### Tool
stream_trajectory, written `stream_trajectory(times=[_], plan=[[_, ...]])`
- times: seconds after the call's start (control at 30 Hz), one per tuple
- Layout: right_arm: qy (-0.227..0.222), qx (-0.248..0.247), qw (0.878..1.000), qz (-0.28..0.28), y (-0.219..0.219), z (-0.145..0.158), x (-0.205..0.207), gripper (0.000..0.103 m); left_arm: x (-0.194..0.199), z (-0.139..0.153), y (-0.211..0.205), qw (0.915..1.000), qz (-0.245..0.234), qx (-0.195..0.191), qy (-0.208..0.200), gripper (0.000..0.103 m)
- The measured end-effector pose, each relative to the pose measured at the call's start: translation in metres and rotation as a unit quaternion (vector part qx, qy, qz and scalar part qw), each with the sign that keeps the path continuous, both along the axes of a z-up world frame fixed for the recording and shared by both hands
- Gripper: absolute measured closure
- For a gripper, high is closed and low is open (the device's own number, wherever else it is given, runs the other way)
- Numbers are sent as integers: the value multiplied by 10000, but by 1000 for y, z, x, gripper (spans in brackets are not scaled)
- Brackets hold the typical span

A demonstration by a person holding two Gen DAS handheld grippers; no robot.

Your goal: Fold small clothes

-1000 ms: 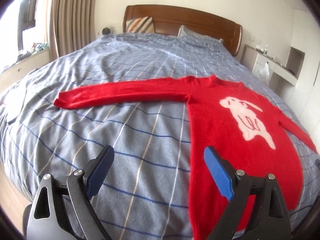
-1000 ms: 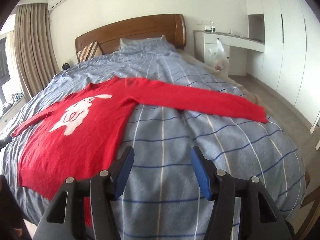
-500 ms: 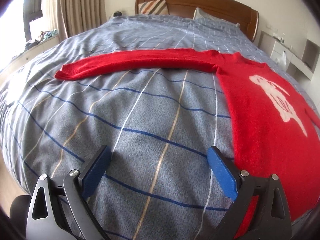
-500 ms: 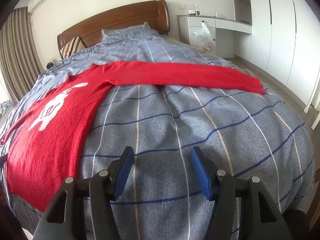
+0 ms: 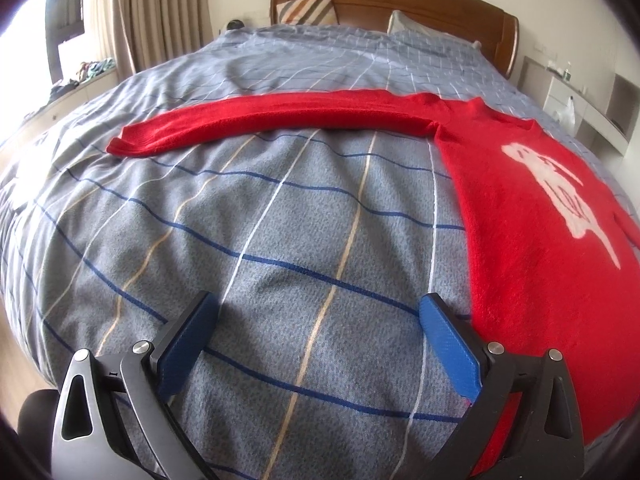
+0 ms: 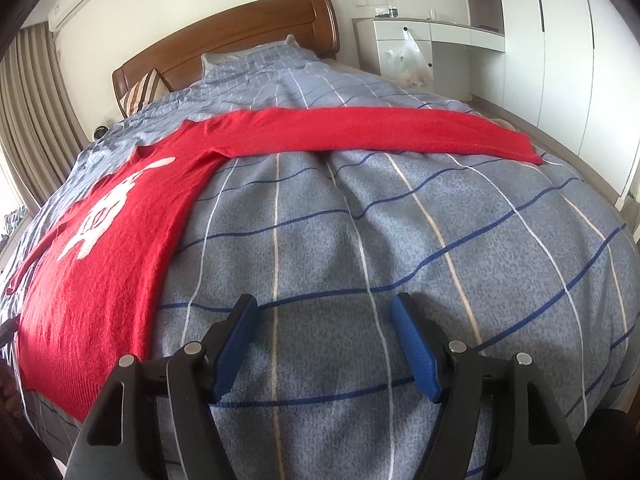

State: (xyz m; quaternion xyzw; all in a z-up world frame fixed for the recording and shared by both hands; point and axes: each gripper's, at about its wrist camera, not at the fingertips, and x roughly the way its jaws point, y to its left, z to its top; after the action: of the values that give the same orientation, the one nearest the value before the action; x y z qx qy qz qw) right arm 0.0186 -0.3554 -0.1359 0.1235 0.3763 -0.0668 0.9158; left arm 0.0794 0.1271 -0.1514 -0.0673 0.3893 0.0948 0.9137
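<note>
1. The left gripper stands wide and empty, its jaws having just opened; the red sweater lies flat beside its right finger.
2. The right gripper, jaws likewise just opened and empty, has the sweater off beyond its left finger.
3. Risk: either could pinch the bedspread along with the knit, dragging both.

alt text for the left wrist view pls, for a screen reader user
A red sweater with a white animal design lies flat on a bed covered by a grey checked blanket, one sleeve stretched out to the left. In the foreground the left gripper hovers open over bare blanket near the sweater's lower edge, nothing between its blue fingers.
</note>
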Motion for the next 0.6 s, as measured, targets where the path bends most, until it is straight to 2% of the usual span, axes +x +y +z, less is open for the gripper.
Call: stream_trajectory(times=[0.6], plan=[[-2,-36,10000,26,3,-2,1,27,-1,0,1,10000,3,17,18,1]])
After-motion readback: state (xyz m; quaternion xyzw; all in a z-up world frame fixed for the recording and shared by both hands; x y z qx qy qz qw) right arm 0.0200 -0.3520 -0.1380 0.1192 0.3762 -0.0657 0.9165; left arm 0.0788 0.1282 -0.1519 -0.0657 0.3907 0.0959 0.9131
